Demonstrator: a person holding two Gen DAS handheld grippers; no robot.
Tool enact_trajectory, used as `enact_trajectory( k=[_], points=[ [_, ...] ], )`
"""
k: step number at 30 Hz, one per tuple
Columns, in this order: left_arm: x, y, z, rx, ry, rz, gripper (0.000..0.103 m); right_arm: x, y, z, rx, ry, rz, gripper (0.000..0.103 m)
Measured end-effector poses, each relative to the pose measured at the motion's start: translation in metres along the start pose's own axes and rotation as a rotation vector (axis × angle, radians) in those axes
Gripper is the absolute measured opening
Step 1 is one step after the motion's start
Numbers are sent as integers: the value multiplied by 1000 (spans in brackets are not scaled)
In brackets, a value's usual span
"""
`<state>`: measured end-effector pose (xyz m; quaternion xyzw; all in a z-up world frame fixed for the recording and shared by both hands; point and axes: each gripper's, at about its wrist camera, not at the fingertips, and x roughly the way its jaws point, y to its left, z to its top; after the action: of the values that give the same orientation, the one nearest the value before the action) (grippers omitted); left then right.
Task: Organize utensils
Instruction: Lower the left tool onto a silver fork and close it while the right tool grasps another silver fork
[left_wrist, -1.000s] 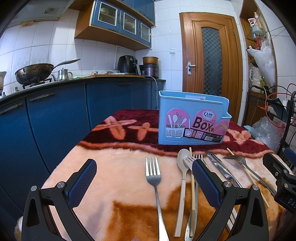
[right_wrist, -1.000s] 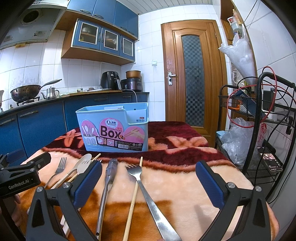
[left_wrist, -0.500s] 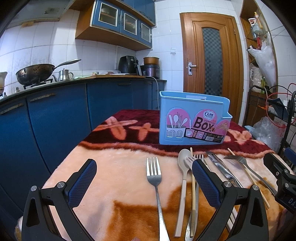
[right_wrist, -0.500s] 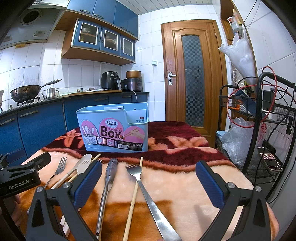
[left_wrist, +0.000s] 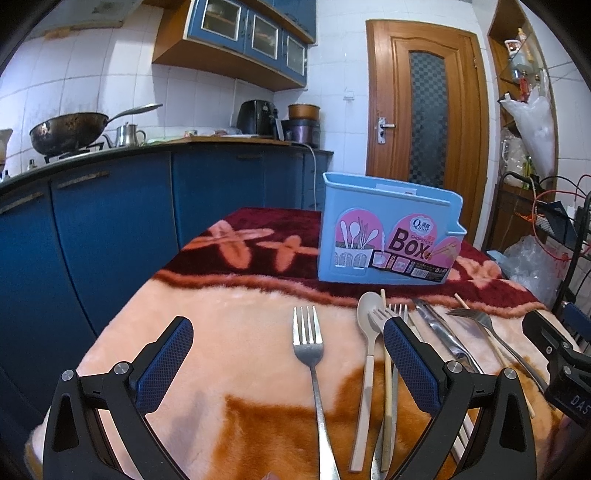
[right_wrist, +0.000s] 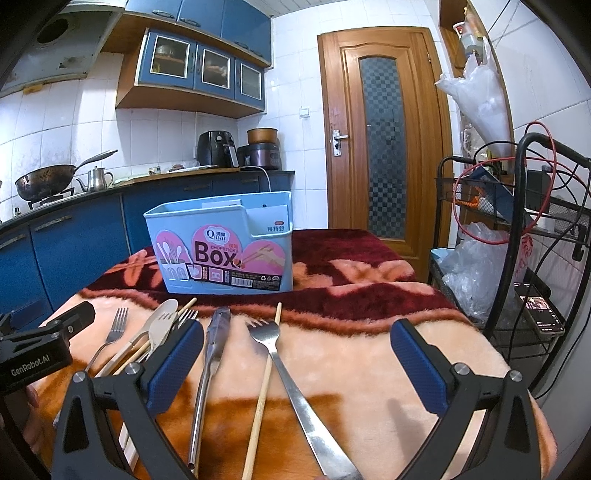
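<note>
While both sets of jaws stand wide and empty, nothing has shifted over the last second

Left gripper frames a fork, right gripper a second fork and chopstick; utensils lie loose before the blue box, so sorting seems unstarted

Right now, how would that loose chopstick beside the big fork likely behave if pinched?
The chopstick looks thin, round and wooden: probably stiff and light. It may roll between the pads, and sitting low in the plush blanket could make pinching it awkward.
</note>
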<state>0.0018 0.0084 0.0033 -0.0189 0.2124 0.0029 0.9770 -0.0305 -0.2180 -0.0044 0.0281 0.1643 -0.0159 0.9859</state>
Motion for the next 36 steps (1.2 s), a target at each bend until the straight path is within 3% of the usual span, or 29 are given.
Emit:
enact_trajectory(
  k=[8, 13, 17, 24, 30, 34, 36],
  points=[
    [7, -2, 7, 35, 62, 0, 102, 5, -3, 9, -18, 64, 12, 103],
    [10, 0, 18, 110, 126, -6, 102, 12, -11, 21, -39, 162, 26, 103],
    [20, 5, 31, 140, 229, -30, 102, 21, -17, 28, -70, 256, 49, 102],
    [45, 14, 34, 146, 393, -6, 102, 47, -21, 36, -141, 469, 100, 72],
    [58, 9, 23, 165, 519, -56, 80, 65, -18, 34, -187, 622, 148, 51],
    [65, 6, 17, 149, 579, -98, 66, 68, -10, 35, -205, 669, 193, 48],
    [71, 7, 14, 128, 621, -111, 63, 69, -5, 34, -232, 689, 202, 39]
  ],
)
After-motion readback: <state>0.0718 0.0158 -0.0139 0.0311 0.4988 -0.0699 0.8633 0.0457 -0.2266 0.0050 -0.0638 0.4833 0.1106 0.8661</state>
